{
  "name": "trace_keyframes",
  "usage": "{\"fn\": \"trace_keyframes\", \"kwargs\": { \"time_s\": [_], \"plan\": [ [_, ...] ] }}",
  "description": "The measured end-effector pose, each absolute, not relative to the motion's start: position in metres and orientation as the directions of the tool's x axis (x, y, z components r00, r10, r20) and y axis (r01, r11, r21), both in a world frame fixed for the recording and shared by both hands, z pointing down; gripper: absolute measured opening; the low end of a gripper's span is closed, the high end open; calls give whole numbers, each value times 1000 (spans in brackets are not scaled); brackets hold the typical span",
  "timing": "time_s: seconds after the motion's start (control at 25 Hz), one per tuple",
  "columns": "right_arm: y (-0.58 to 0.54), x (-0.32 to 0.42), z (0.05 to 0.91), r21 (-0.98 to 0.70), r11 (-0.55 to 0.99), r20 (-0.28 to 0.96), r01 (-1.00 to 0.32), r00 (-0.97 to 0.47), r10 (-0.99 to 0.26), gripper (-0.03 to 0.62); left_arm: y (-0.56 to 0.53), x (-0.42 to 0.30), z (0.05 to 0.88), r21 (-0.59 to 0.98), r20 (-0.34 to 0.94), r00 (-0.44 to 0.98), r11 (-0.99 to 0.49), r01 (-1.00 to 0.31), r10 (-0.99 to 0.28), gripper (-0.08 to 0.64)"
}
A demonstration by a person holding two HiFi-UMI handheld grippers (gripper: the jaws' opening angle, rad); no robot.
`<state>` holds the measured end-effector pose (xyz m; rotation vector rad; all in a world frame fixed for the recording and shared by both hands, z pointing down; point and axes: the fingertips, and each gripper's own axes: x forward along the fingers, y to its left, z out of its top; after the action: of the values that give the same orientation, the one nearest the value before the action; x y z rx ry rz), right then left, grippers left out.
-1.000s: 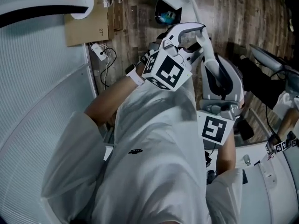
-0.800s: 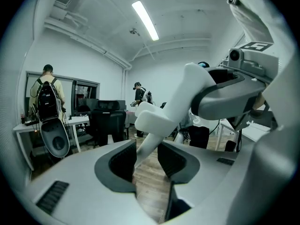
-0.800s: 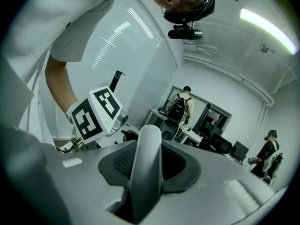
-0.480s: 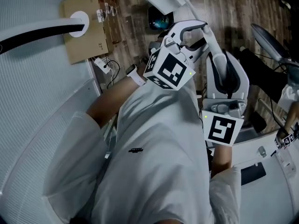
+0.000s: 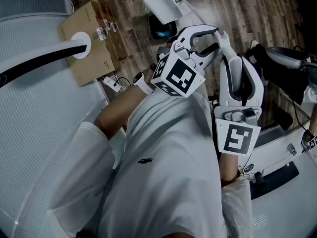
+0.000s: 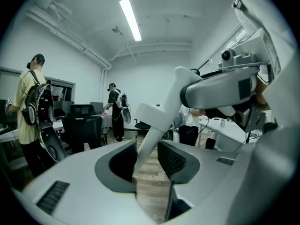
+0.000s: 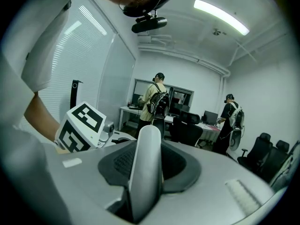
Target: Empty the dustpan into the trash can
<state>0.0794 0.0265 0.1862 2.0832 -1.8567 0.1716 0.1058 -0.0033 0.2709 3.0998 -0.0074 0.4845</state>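
Note:
In the head view both grippers are held up in front of a white shirt. My left gripper (image 5: 199, 35), below its marker cube, and my right gripper (image 5: 225, 43) are each shut on the white dustpan handle. That handle (image 6: 152, 125) slants up between the left jaws, and in the right gripper view the handle (image 7: 146, 172) fills the gap between the pads. Beyond the grippers the white dustpan (image 5: 162, 4) is tilted over the dark trash can (image 5: 161, 29). What lies in the pan is hidden.
A cardboard box (image 5: 89, 38) and cables (image 5: 115, 82) lie on the wooden floor by a curved ribbed wall at the left. A white desk (image 5: 290, 192) and a dark office chair (image 5: 287, 63) stand at the right. People (image 6: 30, 111) stand by desks across the room.
Both grippers have kept hold of the handle and risen a little, and the right one has rolled. In the head view the pan, can and box now sit further left and lower.

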Motion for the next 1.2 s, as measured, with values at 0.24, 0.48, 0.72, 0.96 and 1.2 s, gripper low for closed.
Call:
{"fn": "trace_keyframes", "kwargs": {
  "time_s": [0.24, 0.48, 0.72, 0.96, 1.2],
  "plan": [
    [67, 99, 190, 82, -218, 322, -972, 233, -918, 129, 30, 114, 267, -10, 343, 936, -996, 84, 75, 140],
    [78, 113, 171, 54, -297, 299, -954, 299, -906, 129, 43, 96, 270, 49, 357, 926, -992, 114, 124, 101],
    [106, 129, 160, 69, -362, 279, -930, 367, -887, 130, 41, 79, 262, 62, 381, 922, -997, 56, 75, 48],
    [121, 135, 171, 82, -453, 292, -888, 456, -841, 130, 18, 56, 266, 87, 414, 909, -996, 6, 41, 8],
    [138, 145, 188, 79, -541, 324, -837, 535, -780, 130, -7, 37, 264, 125, 411, 912, -990, -58, -1, 8]
  ]
}}
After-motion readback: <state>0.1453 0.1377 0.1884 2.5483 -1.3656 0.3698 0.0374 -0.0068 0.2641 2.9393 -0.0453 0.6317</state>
